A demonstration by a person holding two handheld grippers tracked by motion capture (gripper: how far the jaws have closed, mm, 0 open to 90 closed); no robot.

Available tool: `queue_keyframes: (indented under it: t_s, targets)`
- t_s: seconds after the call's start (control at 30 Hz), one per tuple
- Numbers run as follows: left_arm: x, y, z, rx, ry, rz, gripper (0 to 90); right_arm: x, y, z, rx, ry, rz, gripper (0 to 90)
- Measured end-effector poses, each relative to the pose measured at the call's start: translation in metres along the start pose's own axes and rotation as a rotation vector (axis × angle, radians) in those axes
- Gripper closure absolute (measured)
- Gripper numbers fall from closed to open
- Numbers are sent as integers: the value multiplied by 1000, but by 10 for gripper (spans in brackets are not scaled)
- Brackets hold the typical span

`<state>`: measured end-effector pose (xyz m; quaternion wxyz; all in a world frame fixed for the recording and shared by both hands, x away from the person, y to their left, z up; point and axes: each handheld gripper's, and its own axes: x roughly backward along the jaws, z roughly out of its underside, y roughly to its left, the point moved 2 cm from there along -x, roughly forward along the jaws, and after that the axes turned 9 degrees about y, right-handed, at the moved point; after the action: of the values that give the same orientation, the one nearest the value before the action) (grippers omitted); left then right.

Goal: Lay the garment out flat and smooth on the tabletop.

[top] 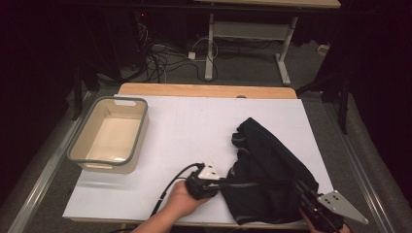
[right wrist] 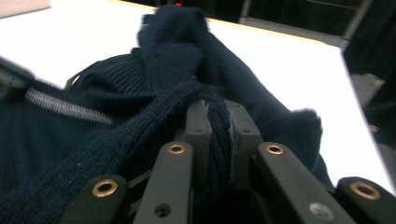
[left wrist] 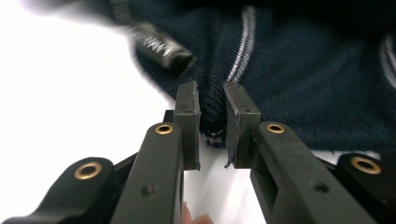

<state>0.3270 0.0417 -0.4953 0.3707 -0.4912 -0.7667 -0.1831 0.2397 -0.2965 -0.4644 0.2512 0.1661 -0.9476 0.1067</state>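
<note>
Left gripper [left wrist: 211, 100]: jaws nearly together, pinching a ribbed hem fold of the navy knit sweater [top: 265, 170]; cloth sits right between the pads, pads look pressed on it. Rest of the sweater spreads ahead and to the right of these jaws; a grey stripe runs away from the tips.

Right gripper [right wrist: 218, 116]: jaws clamped tight on a bunched ridge of knit that climbs up and away from the tips.

High view: left gripper [top: 228, 185] at the sweater's near-left edge, right gripper [top: 299, 187] at its near-right corner, both on the near hem. The stretch between them runs across the table [top: 194, 126], so the likely next move is a lift or spread.

Far left, well apart: beige basin [top: 109, 135], empty.
</note>
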Motion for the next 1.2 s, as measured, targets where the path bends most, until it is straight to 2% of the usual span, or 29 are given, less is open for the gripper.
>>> queue_keyframes:
  t_s: [0.1,0.23,0.33,0.37,0.4,0.47,0.6,0.7,0.77,0.83,0.93,1.0,1.1,1.2]
  targets:
    - [19,26,22,94,-20,-56,760,-15,15,-8,43,8,-47,820]
    - [49,60,48,215,-71,-160,761,-34,39,-19,112,18,-115,823]
    - [64,82,64,276,-78,-257,761,-42,52,-23,141,23,-151,825]
    - [67,88,68,292,-75,-278,761,-44,55,-24,148,25,-154,825]
    - [68,92,70,302,-70,-292,761,-45,56,-24,150,25,-158,825]
    - [66,96,72,317,-63,-284,758,-46,56,-24,146,30,-155,825]
    - [59,90,67,312,-43,-259,708,-46,52,-21,128,40,-159,824]
    - [63,82,64,313,-68,-252,524,-47,53,-20,132,42,-163,822]
    - [68,75,62,312,-93,-250,434,-48,54,-21,132,40,-171,819]
    - [71,64,62,306,-120,-225,373,-51,56,-23,131,37,-180,818]
    - [72,44,59,257,-130,-177,309,-58,59,-28,136,32,-195,817]
    - [70,30,56,219,-144,-121,270,-62,61,-31,140,31,-204,816]
    - [64,7,46,150,-154,-62,206,-67,64,-34,147,35,-210,816]
    - [50,-17,34,67,-129,-23,178,-68,66,-34,153,32,-213,816]
